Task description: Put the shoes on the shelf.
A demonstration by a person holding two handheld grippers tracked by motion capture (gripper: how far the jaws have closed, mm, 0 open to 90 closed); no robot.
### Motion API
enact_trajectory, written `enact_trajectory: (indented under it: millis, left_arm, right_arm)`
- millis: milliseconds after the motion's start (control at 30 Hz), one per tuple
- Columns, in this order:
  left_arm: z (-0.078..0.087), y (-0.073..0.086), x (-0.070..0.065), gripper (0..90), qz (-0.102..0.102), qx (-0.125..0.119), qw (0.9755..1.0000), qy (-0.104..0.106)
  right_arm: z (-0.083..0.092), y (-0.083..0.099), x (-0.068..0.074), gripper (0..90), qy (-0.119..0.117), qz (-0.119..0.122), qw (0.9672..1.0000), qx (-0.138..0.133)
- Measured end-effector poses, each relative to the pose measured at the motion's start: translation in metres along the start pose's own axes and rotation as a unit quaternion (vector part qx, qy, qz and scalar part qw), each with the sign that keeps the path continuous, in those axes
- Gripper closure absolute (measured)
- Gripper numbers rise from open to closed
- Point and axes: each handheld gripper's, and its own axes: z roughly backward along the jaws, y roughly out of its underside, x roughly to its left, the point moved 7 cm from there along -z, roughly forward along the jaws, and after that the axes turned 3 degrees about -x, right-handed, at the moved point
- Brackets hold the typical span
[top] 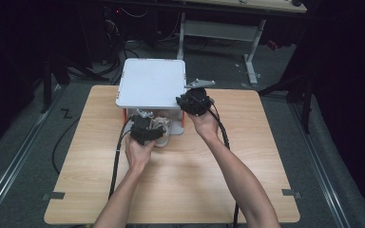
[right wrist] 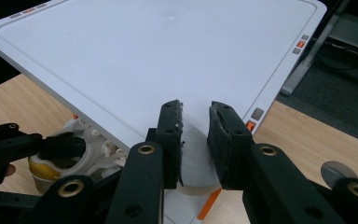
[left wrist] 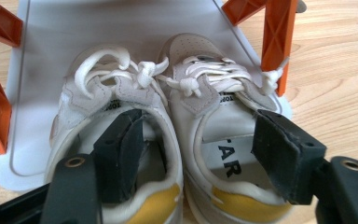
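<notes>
A pair of white sneakers [left wrist: 214, 88] with yellow heel linings stands on the lower white shelf [left wrist: 121, 23] of a small rack with orange legs [left wrist: 277, 42]. My left gripper [left wrist: 198, 126] is open over the heels, one pad inside the left shoe [left wrist: 98, 93] and the other at the right shoe's outer side. From above it sits at the rack's front [top: 145, 129]. My right gripper [right wrist: 196, 116] hovers at the near right corner of the rack's white top shelf [right wrist: 168, 56], its jaws a narrow gap apart with nothing between them; the high view shows it there too [top: 195, 100].
The rack [top: 149, 83] stands at the far middle of the wooden table [top: 185, 175]. Grey tape marks [top: 53, 195] sit near the front corners. Black cables trail from both grippers toward the front edge. A desk frame [top: 252, 52] and cables lie on the floor beyond.
</notes>
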Motion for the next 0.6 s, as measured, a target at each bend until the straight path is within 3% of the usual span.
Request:
enact_trajectory:
  millis: [233,400,600]
  left_arm:
    - [0.025,-0.008,-0.003,24.8,-0.008,-0.031,0.9994,0.014]
    - [0.043,0.0,-0.002,22.5,-0.026,-0.029,0.9992,0.01]
    - [0.06,0.02,0.005,17.8,-0.025,-0.009,0.9996,-0.006]
  right_arm:
    - [0.0,0.0,0.0,74.2,-0.001,0.0,1.0,0.0]
    - [0.0,0.0,0.0,73.3,0.0,0.002,1.0,0.0]
    - [0.0,0.0,0.001,73.3,0.0,0.002,1.0,0.0]
